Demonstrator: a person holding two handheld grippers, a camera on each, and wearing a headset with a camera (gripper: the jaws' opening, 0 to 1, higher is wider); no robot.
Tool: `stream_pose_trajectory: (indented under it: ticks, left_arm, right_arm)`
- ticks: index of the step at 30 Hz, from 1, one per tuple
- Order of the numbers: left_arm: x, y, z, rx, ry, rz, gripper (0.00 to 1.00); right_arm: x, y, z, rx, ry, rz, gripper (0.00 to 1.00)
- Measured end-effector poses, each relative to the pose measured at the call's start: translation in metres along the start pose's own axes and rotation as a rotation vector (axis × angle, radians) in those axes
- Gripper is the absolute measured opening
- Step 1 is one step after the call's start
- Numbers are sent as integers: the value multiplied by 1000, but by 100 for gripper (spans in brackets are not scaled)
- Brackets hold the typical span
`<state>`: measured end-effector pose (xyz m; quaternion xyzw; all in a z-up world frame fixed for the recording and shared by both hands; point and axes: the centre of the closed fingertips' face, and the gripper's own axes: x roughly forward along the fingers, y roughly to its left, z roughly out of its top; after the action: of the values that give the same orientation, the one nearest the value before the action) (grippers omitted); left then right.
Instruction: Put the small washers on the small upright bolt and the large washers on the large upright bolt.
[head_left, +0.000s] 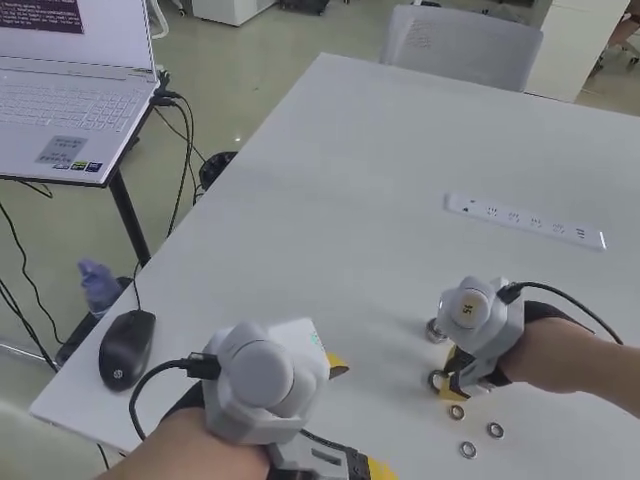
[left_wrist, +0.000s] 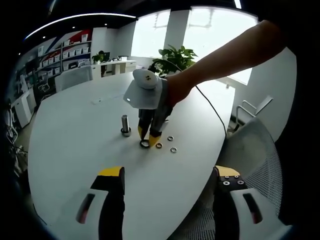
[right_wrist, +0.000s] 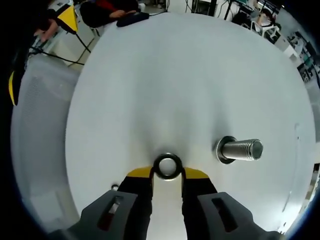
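The large washer (right_wrist: 167, 166) is looking like thin, stiff steel: light, slippery, probably wanting to skate, so you're best taking it by opposite edges of the outer rim. It's showing as a shiny ring with a dark hole, sitting right between your right gripper (right_wrist: 167, 176) fingertips, which are narrowed onto it. The large bolt (right_wrist: 240, 149) is standing upright near those fingertips, to their right in the right gripper view. Your left gripper (left_wrist: 167, 172) is gaping wide, holding nothing.

Big bolt (right_wrist: 240, 149): steel, threaded, upright, wide ring at its base, near bench's near edge. Big washer (right_wrist: 167, 166): steel ring, flat on bench beside bolt, between my right gripper (right_wrist: 167, 175) tips, touching both. 3 small washers (head_left: 457, 412) (head_left: 495, 430) (head_left: 467, 450): flat, loose, close together, nearer that edge.
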<state>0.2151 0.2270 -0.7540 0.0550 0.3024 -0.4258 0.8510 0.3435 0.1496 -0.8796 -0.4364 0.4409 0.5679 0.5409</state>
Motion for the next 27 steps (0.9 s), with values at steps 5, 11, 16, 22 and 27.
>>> stream_pose_trajectory:
  ticks: [5,11,16,22,27]
  left_arm:
    - [0,0,2,6,-7,-1,71]
    - [0,0,3,16,-2,-6,71]
    - [0,1,5,24,-4,-4,70]
    - [-3,1,7,26,-8,-3,70]
    - [-6,2,8,26,-14,4,71]
  right_arm:
    - [-8,2,-1,25,-12,8,21]
    - [-19,2,-1,19,-7,-2,21]
    - [-37,0,4,13,-16,-9,21]
    - [-51,-7,6,14,-20,-30,21]
    - [-63,-14,4,16,-17,-40,21]
